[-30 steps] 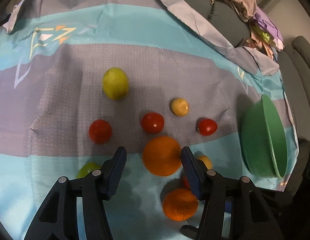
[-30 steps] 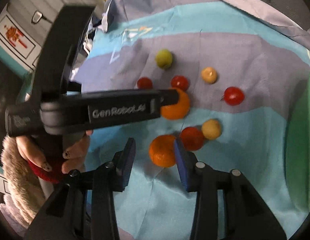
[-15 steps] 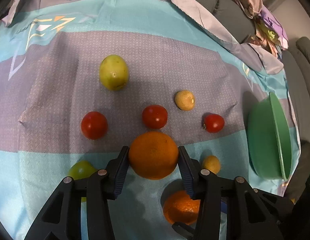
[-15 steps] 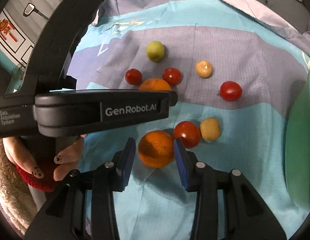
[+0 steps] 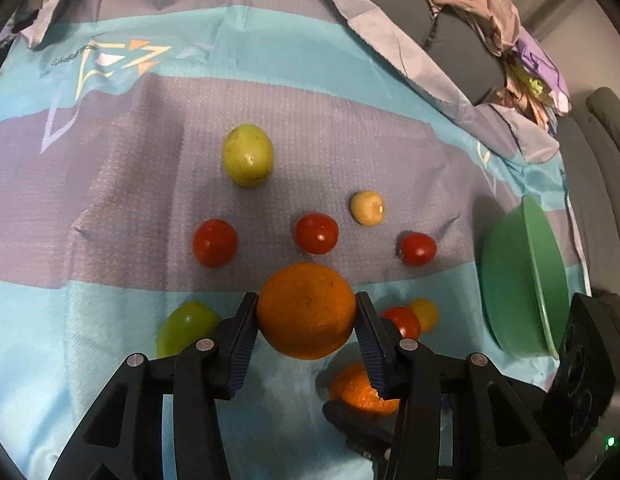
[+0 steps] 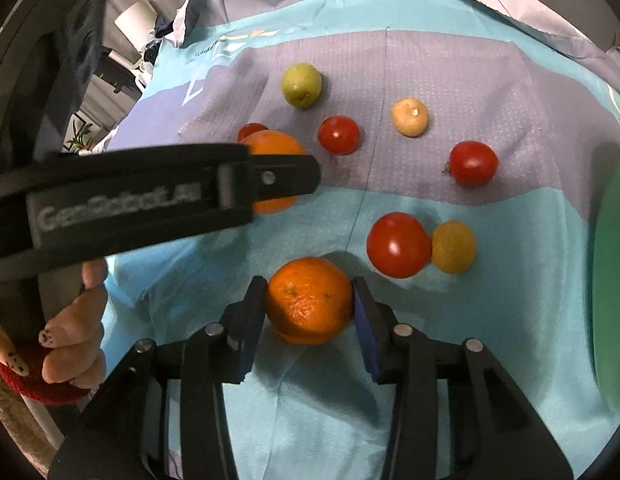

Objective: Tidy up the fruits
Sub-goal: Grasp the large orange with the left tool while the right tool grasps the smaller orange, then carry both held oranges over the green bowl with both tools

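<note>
Since 1 s ago left gripper (image 5: 306, 320) jaws have closed onto big orange (image 5: 306, 310) mid-cloth (image 5: 110, 320), right gripper (image 6: 310, 304) clamps smaller orange (image 6: 310, 300) nr front edge; grasp step, next lift both twd green bowl (image 5: 521, 276) at right edge.
</note>
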Demonstrator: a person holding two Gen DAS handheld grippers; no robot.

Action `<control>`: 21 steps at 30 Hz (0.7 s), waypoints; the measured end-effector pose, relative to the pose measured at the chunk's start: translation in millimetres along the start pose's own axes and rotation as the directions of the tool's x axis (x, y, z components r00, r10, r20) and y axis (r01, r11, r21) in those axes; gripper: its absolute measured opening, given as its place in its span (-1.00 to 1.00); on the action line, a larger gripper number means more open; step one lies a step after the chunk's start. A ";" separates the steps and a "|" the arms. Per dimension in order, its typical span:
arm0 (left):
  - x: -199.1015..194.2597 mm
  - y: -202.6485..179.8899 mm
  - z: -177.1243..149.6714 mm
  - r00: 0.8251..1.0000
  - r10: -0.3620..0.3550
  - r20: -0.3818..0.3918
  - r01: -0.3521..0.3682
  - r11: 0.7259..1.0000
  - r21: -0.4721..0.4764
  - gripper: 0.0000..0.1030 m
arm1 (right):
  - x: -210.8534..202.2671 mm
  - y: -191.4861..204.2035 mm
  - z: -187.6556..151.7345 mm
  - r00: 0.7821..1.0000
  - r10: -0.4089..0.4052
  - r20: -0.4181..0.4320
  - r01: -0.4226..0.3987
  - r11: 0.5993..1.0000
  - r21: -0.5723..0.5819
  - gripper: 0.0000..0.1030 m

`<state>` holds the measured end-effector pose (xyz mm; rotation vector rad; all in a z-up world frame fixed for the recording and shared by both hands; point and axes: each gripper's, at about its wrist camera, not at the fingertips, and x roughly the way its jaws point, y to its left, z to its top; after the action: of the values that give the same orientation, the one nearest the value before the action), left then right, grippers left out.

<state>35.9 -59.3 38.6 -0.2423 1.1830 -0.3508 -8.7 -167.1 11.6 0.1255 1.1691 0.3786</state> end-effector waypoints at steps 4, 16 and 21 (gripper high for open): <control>-5.7 0.5 -2.8 1.000 0.004 0.014 -0.004 1.000 -0.016 -0.08 | -13.7 -4.9 -2.1 1.000 0.014 0.023 -0.014 1.000 0.007 -0.18; -37.3 1.7 -19.8 0.995 0.023 0.097 -0.020 0.999 -0.032 -0.08 | -42.8 -23.7 3.6 0.994 0.039 0.100 -0.046 0.996 0.077 -0.18; -50.6 -0.4 -31.8 0.990 0.043 0.132 -0.040 0.999 -0.028 -0.08 | -51.3 -25.0 5.2 0.991 0.047 0.123 -0.058 0.994 0.088 -0.18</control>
<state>-10.7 -39.9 70.7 -0.2589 1.0606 -0.2789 -15.5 -208.0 51.2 0.2565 1.0648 0.3588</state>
